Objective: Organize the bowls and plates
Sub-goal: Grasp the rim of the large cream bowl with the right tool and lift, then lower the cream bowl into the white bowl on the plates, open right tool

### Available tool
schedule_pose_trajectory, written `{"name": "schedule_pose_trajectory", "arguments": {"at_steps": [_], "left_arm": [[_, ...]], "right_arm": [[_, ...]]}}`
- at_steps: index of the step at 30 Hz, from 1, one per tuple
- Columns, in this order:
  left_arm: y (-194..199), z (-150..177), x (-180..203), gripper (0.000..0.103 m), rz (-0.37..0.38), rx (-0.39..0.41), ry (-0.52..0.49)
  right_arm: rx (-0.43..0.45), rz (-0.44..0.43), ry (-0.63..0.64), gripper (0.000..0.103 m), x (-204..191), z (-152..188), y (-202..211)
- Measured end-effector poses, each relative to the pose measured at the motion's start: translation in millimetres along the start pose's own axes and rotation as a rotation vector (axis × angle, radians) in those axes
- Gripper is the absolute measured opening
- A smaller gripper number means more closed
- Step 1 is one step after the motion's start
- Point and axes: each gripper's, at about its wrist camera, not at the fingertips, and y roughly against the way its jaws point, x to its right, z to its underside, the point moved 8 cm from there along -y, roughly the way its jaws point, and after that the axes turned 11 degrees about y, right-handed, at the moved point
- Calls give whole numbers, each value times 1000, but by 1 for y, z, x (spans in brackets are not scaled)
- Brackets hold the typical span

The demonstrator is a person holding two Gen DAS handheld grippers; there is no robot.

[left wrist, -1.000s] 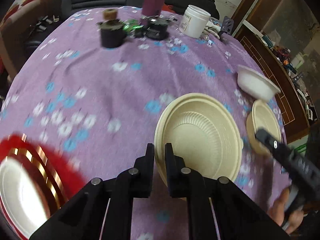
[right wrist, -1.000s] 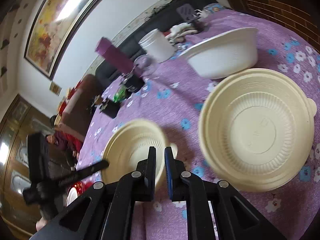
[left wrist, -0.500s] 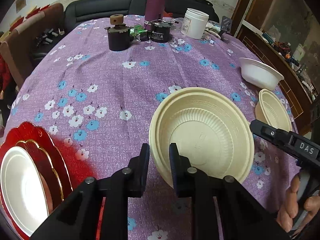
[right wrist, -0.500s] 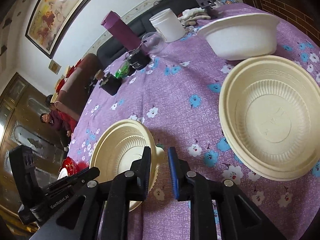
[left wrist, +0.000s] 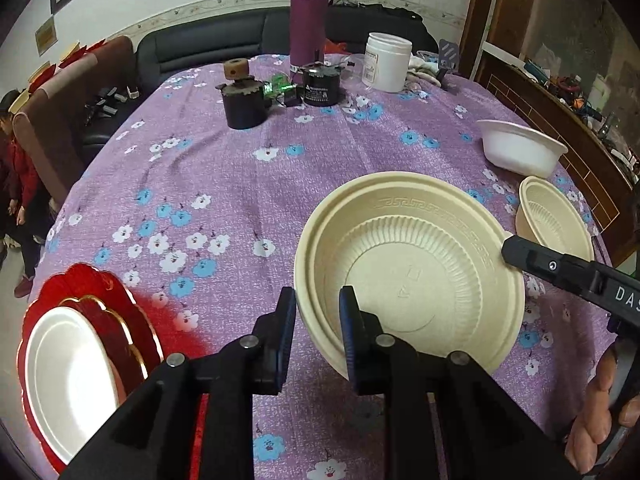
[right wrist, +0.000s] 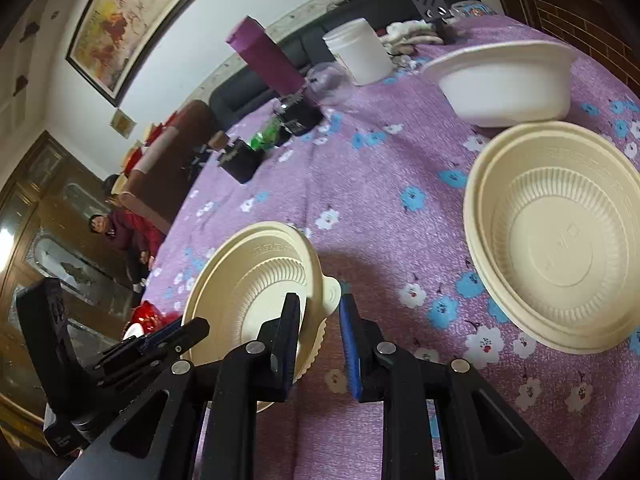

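— How many dishes on the surface (left wrist: 248,184)?
— Two cream bowls, large (left wrist: 408,268) and small (left wrist: 554,216), one white bowl (left wrist: 520,152), and red plates (left wrist: 116,316) stacked under a white plate (left wrist: 68,376).
— The tongs?
— Left tongs (left wrist: 318,332) and right tongs (right wrist: 320,336) have just been parting; each straddles the large bowl's rim, without pinching.

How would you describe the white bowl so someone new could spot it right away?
On the purple floral tablecloth, look along the edge beside the wooden cabinet. The white bowl sits just beyond a small cream bowl. It is the only pure white bowl, plain and smooth, while the cream ones are ribbed.
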Motion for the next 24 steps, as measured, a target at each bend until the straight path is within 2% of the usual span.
{"name": "schedule_pose_trajectory", "arguments": {"at_steps": [4, 6, 8, 10, 17, 24], "left_arm": [[9, -1, -5, 22, 2, 15, 7], [14, 0, -3, 24, 33, 12, 12], [20, 0, -3, 25, 7, 36, 2], [25, -2, -6, 24, -13, 59, -1], [40, -1, -20, 25, 17, 71, 23], [64, 8, -33, 27, 31, 110, 24]], "right_arm": [[32, -30, 25, 22, -10, -3, 6], [46, -43, 41, 22, -16, -5, 8], [42, -93, 56, 22, -28, -3, 6], [48, -79, 77, 22, -35, -2, 5], [85, -94, 108, 22, -56, 6, 12], [80, -83, 128, 22, -73, 17, 18]]}}
